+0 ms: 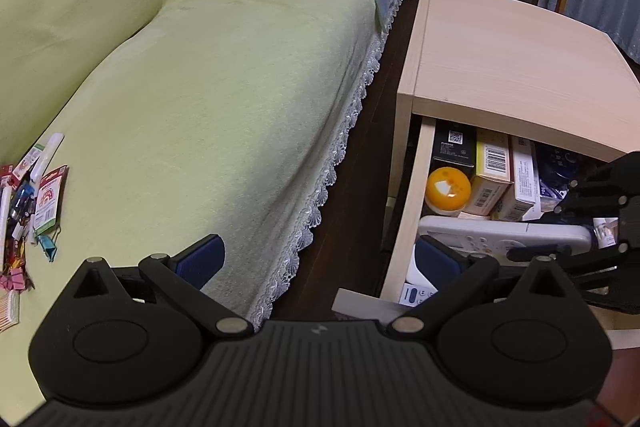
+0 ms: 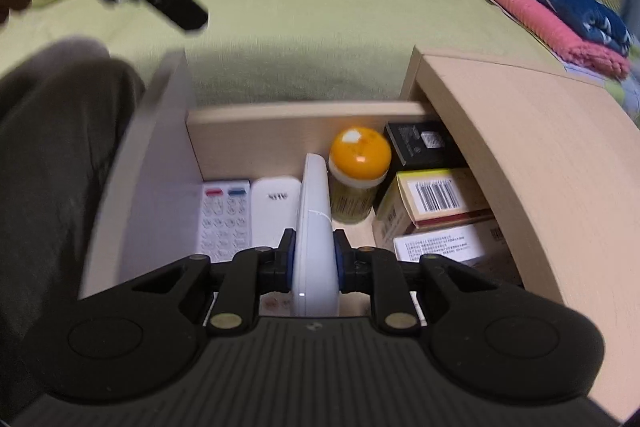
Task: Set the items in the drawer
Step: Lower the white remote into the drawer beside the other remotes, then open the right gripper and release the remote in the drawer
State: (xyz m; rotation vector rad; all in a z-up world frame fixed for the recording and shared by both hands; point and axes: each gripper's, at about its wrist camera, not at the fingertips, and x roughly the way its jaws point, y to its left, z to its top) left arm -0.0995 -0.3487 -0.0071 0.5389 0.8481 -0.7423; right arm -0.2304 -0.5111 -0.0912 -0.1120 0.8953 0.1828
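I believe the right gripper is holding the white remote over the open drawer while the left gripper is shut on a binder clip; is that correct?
Not quite. The left gripper is open and holds nothing, as the left wrist view shows; the binder clips lie on the green bed cover. The rest stands: the right gripper is shut on the white remote over the open drawer.

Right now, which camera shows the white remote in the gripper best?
The right wrist view. There the white remote sits centred and on edge, pinched by the right gripper above the open drawer. The left wrist view shows it only as a long white shape in the drawer, partly hidden by the right gripper.
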